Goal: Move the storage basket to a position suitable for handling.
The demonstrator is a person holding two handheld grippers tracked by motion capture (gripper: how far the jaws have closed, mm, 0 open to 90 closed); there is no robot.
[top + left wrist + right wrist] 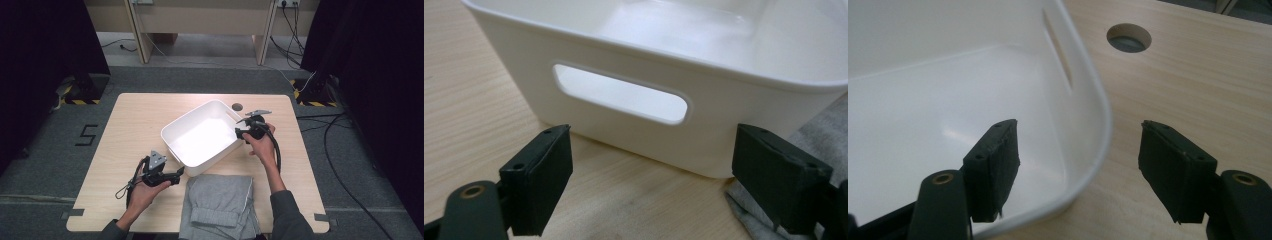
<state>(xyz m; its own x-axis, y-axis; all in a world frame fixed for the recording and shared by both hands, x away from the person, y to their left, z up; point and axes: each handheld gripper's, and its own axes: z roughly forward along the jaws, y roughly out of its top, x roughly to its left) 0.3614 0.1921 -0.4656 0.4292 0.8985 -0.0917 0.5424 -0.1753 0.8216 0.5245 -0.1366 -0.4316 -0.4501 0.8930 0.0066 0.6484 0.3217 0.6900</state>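
An empty white plastic bin sits slanted in the middle of the wooden table. A folded grey garment lies at the near edge, just in front of the bin. My left gripper is open and low on the table, pointing at the bin's near wall with its handle slot; the garment lies beside its right jaw. My right gripper is open at the bin's right end. In the right gripper view its jaws straddle the bin's rim, one jaw inside and one outside, not closed on it.
A round cable hole is in the table just behind the right gripper, also seen as the hole in the right gripper view. Cables trail from both grippers. Black curtains and floor cables flank the table.
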